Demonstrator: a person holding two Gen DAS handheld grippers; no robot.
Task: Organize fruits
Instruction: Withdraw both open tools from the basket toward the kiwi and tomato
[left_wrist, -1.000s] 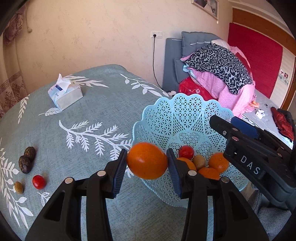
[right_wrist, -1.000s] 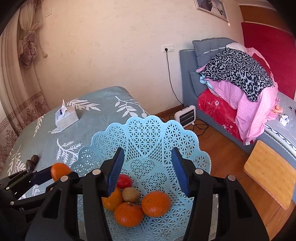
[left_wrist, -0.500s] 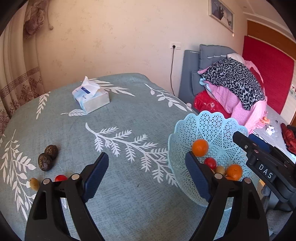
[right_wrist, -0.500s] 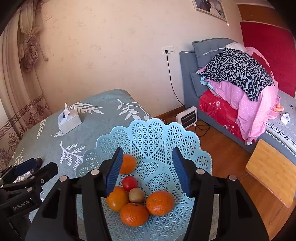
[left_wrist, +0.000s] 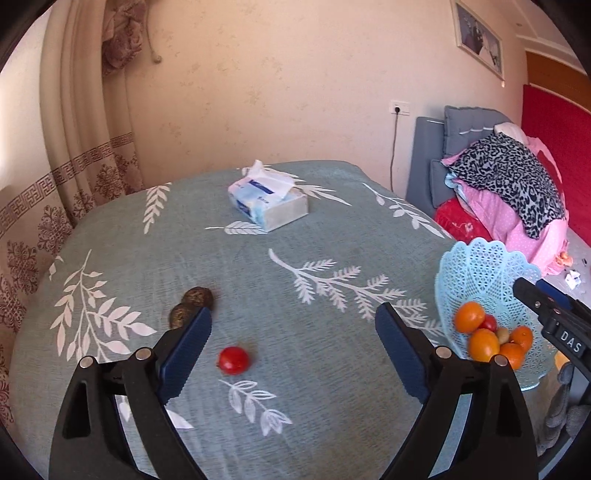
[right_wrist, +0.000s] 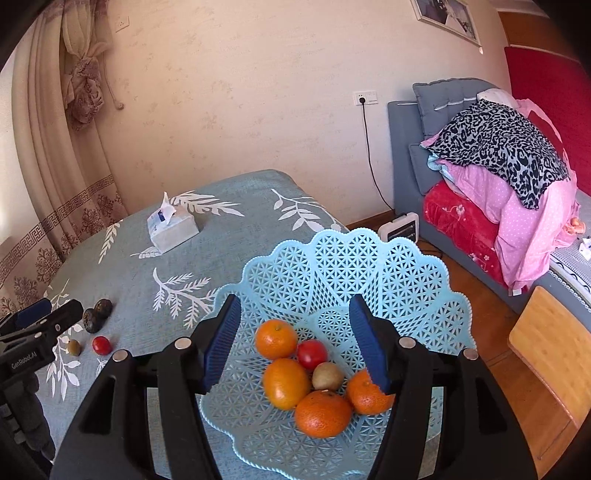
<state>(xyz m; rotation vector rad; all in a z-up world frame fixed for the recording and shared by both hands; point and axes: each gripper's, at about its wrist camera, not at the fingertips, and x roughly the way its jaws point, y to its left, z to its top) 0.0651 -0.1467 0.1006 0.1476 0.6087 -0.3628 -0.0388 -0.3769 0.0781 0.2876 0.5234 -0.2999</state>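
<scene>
A light blue lattice basket (right_wrist: 369, 258) stands at the table's right edge and holds several oranges (right_wrist: 276, 339), a red tomato (right_wrist: 312, 354) and a kiwi (right_wrist: 328, 376). It also shows in the left wrist view (left_wrist: 476, 269). My right gripper (right_wrist: 295, 343) is open and empty just above the basket's fruit. My left gripper (left_wrist: 293, 350) is wide open and empty over the tablecloth. A red tomato (left_wrist: 233, 360) lies between its fingers' line of sight. Two dark wrinkled fruits (left_wrist: 198, 296) lie behind the left finger. A small kiwi (right_wrist: 74, 347) lies beside the tomato (right_wrist: 101, 345).
A tissue box (left_wrist: 267, 201) sits at the far middle of the round table with the teal leaf-print cloth (left_wrist: 332, 240). A curtain (left_wrist: 74, 147) hangs at the left. A bed with piled clothes (right_wrist: 498, 155) and a wooden stool (right_wrist: 550, 350) stand to the right.
My left gripper let the orange go into the basket, opened wide, and swung left over the table towards the red tomato. The right gripper stayed open over the basket.
</scene>
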